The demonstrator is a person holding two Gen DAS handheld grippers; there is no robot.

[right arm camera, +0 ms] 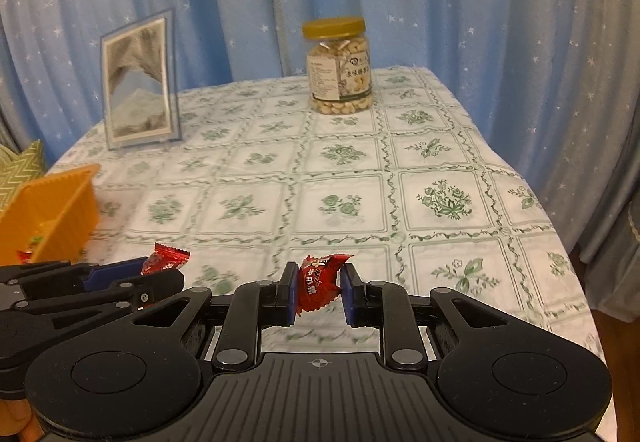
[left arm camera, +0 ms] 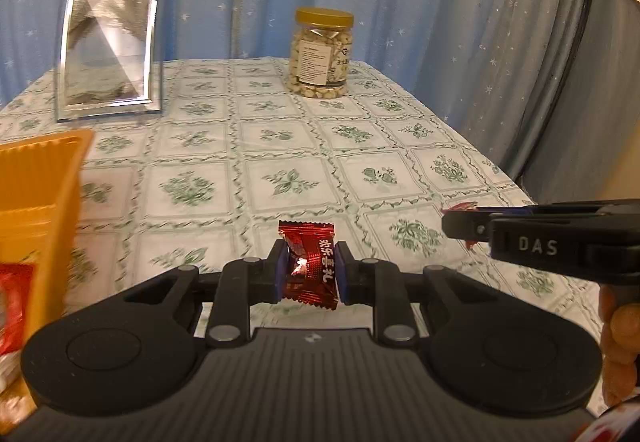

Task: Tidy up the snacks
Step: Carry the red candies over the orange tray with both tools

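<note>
Red foil, left wrist view: dark red candy (left arm camera: 309,266) pinched upright between the blue pads of the left claw (left arm camera: 308,270), lifted above the table (left arm camera: 320,169).
Left claw state: closed down to the width of the wrapper, both pads touching it.
Orange bin (left arm camera: 44,177): close at the left edge, a red packet visible low inside it.
Right claw (left arm camera: 464,226), seen side-on at the right edge: a sliver of red wrapper at its tip, grip not readable from here.
Far end of table: nut jar (left arm camera: 321,53) with a gold lid, upright; picture frame (left arm camera: 110,45) standing well to its left.

Right wrist view, right claw (right arm camera: 320,288): bright red candy (right arm camera: 318,282) between the blue pads, left pad against it, a small gap showing at the right pad; narrowed around the wrapper.
Left claw (right arm camera: 160,274), side-on at the left: second red wrapper (right arm camera: 166,260) sticking up from its tip.
Orange bin (right arm camera: 56,209): on the table at far left, beyond the left claw.
Backdrop: nut jar (right arm camera: 340,65) and picture frame (right arm camera: 140,81) at the far edge, blue starred curtain (right arm camera: 480,21) behind.
</note>
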